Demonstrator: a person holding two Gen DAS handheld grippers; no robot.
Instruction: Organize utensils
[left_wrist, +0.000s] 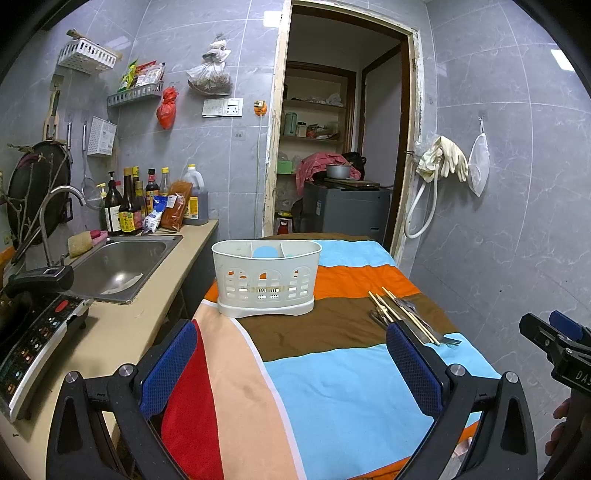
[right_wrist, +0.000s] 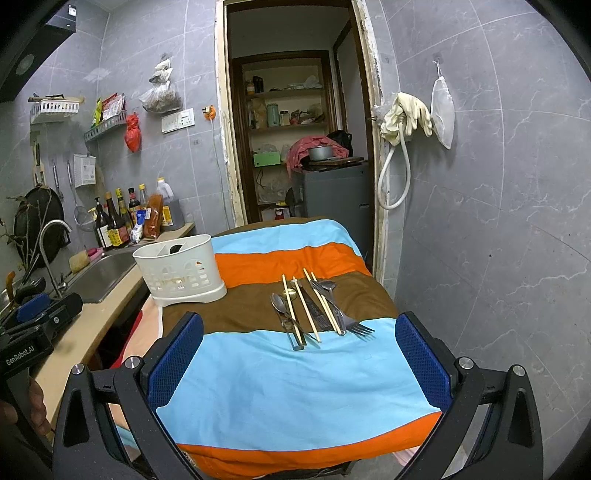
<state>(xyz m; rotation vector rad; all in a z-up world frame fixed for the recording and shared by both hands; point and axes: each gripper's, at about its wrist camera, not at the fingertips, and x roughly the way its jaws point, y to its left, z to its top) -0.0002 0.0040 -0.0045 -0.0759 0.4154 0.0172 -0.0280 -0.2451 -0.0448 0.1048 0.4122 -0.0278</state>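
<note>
Both grippers at rest above the striped cloth covering the table. My left gripper and my right gripper each have the jaws spread wide, holding nothing.

The utensils lie in one loose pile on the brown stripe toward the table's right edge: wooden chopsticks, a spoon, a fork and further metal handles overlapping beneath them. The white caddy, a perforated plastic holder with dividers, stands near the table's far left corner, well apart from the pile; a blue item already shows inside it.

I judge the chopsticks light, stiff and prone to roll, best pinched mid-length across the shaft. The metal pieces look smooth and slippery; I would take each by its handle where it lies clear of its neighbours. The soft cloth should let a fingertip press under a handle. The caddy appears light enough to shift if bumped.
</note>
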